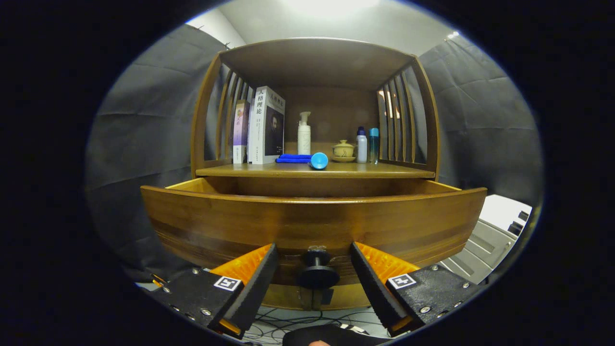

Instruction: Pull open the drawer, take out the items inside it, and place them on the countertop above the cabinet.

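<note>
The drawer [312, 223] ahead of the fingers is honey-brown wood with a black knob [317, 275] between them. Beyond, the countertop [314, 169] bears a blue cloth [294, 158], white pump bottle [303, 134] and cream lidded cup [343, 149].

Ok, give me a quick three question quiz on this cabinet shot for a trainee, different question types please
1. True or false: the drawer is pulled out.
2. The knob sits: A) between the tongs' fingers, untouched; B) clamped by both fingers; C) beyond them on the shelf.
3. Fill in: the blue cup lies on its ____ beside the folded blue cloth.

Key: 1 true; 2 A; 3 side.
</note>
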